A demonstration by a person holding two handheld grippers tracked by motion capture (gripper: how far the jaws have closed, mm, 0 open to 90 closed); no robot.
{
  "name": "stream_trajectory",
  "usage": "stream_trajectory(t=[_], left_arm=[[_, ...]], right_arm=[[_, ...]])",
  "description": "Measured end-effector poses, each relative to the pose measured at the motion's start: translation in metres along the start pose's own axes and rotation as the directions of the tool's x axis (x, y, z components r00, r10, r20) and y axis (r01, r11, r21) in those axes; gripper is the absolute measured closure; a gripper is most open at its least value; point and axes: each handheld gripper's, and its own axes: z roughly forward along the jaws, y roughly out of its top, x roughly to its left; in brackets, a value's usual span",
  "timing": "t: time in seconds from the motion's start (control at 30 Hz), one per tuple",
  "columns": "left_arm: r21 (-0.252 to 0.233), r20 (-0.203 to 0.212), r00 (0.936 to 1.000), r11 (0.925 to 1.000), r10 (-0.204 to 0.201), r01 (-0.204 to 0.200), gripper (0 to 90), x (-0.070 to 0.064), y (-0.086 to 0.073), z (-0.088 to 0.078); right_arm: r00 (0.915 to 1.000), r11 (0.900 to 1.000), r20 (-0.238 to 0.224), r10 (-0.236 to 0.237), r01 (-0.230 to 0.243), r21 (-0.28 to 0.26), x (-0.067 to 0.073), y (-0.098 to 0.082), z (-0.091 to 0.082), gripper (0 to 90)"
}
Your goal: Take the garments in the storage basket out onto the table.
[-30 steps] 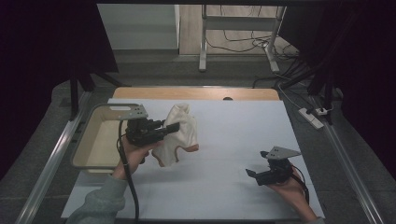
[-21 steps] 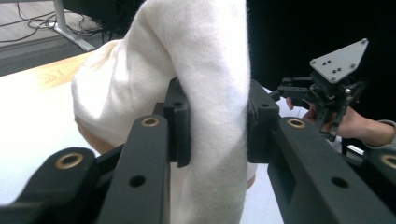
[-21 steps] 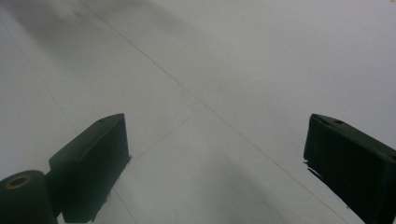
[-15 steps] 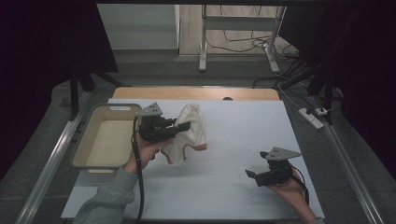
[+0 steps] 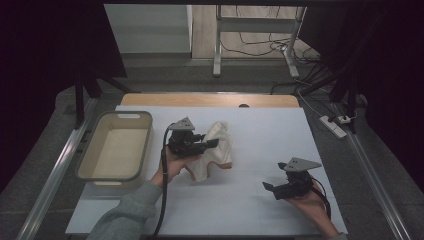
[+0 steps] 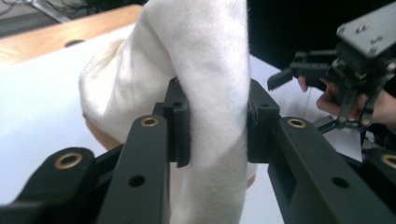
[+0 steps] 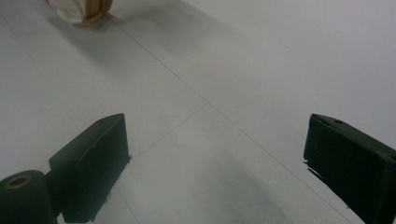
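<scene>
The left claw (image 6: 212, 123) is clenched on a white cloth (image 6: 205, 70) between its jaws, while the right claw (image 7: 215, 154), far beside it, gapes released above the counter (image 7: 233, 70).

The left gripper (image 6: 212, 123) hides much of the white cloth (image 6: 205, 60), its lower end cut off

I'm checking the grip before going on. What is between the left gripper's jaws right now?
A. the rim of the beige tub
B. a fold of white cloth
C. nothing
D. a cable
B: in the left gripper view, the left gripper has both pads pressed onto a fold of the white cloth.
</scene>
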Motion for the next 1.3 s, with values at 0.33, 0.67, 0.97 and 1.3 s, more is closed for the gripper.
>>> stream_trajectory(t=[0.33, 0.67, 0.97, 1.3], left_arm=[[0.108, -0.014, 0.9994, 0.9938, 0.031, -0.030, 66.7, -0.002, -0.016, 0.026], [0.202, -0.011, 0.9985, 0.9781, 0.054, -0.051, 65.6, -0.004, -0.030, 0.048], [0.257, -0.013, 0.9988, 0.9656, 0.047, -0.042, 64.5, 0.000, -0.039, 0.061], [0.255, -0.007, 0.9988, 0.9659, 0.049, -0.045, 60.6, 0.001, -0.040, 0.061]], right_arm=[[1.0000, 1.000, 0.001, -0.003, 0.003, 0.001, -0.001, 0.000, 0.000, 6.7], [1.0000, 1.000, -0.002, -0.002, 0.002, 0.003, -0.001, 0.000, 0.000, 6.7], [1.0000, 1.000, -0.001, -0.004, 0.004, 0.007, -0.001, 0.000, 0.001, 6.7], [0.9999, 1.000, -0.005, -0.012, 0.012, 0.014, 0.000, 0.000, 0.001, 6.7]])
